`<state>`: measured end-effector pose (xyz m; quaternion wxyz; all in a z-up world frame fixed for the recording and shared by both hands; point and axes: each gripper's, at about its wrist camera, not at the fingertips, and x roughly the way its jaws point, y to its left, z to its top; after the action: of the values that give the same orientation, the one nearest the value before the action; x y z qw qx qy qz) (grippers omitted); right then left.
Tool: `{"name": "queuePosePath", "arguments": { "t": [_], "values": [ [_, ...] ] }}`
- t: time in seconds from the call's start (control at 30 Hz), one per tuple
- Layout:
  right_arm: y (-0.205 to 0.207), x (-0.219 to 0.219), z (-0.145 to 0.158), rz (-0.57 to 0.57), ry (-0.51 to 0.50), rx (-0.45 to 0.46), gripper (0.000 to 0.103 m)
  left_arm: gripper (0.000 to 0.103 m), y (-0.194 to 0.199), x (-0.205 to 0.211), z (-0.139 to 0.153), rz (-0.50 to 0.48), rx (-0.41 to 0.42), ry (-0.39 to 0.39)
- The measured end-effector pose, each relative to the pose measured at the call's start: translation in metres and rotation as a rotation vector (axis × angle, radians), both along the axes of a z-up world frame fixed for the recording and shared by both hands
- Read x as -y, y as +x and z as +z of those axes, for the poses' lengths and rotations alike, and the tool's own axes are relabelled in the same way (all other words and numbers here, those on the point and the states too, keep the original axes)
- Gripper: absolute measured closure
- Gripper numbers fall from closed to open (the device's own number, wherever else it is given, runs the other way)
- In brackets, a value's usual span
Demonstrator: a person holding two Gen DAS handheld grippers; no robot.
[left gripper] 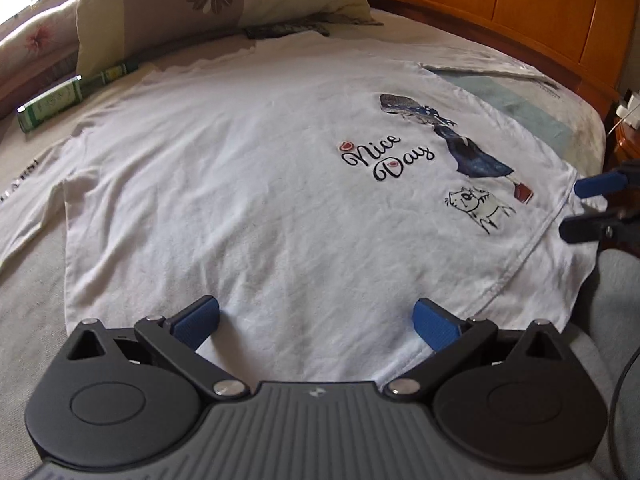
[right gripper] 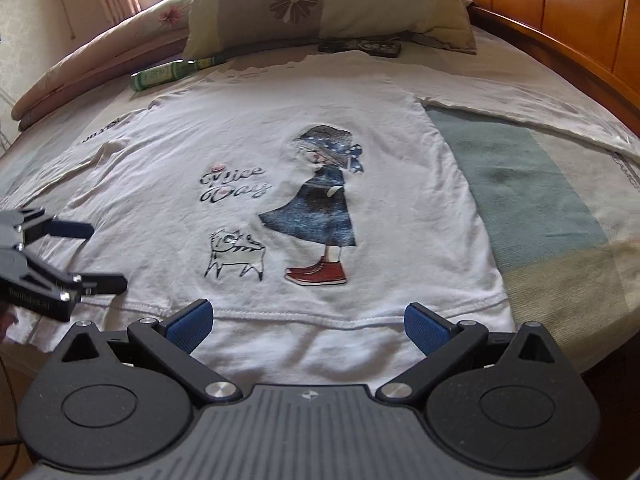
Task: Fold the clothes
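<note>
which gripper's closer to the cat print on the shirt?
Right. The right gripper is at the hem just below the cat print, jaws open. The left gripper is off to the print's left, over the shirt, also open.

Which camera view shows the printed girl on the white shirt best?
The right wrist view: the printed girl appears whole and near the centre. In the left wrist view she lies off to the right, smaller and skewed.
</note>
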<state>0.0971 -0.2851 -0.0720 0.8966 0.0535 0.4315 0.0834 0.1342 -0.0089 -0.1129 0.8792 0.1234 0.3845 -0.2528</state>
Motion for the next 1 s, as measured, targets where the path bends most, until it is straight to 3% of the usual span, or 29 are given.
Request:
{"name": "queuePosePath", "arguments": {
  "t": [0.07, 0.17, 0.33, 0.47, 0.57, 0.73, 0.9, 1.0],
  "values": [
    [0.005, 0.007, -0.004, -0.043, 0.024, -0.003, 0.0, 0.001, -0.012, -0.014, -0.002, 0.039, 0.019, -0.045],
    [0.012, 0.01, -0.005, -0.054, 0.052, 0.01, 0.0, 0.001, -0.017, -0.03, 0.005, 0.043, -0.024, -0.074],
    [0.024, 0.004, -0.009, -0.033, 0.055, 0.013, 0.0, 0.001, 0.021, -0.037, 0.031, 0.091, 0.0, -0.112],
    [0.022, -0.005, -0.016, -0.006, 0.008, 0.031, 0.0, 0.001, 0.061, -0.021, 0.03, 0.213, -0.075, -0.167],
    [0.022, -0.007, -0.017, 0.011, -0.013, 0.032, 0.0, 0.001, 0.059, -0.017, 0.015, 0.183, -0.131, -0.215],
    [0.022, -0.01, -0.018, 0.033, -0.037, 0.029, 0.0, 0.001, 0.037, -0.024, 0.012, 0.137, -0.093, -0.124],
    [0.022, -0.012, -0.019, 0.034, -0.044, 0.028, 0.0, 0.001, 0.063, -0.036, 0.033, 0.202, -0.13, -0.168],
    [0.023, -0.013, -0.017, 0.024, -0.049, 0.017, 0.0, 0.001, 0.086, -0.033, 0.031, 0.198, -0.145, -0.238]
  ]
}}
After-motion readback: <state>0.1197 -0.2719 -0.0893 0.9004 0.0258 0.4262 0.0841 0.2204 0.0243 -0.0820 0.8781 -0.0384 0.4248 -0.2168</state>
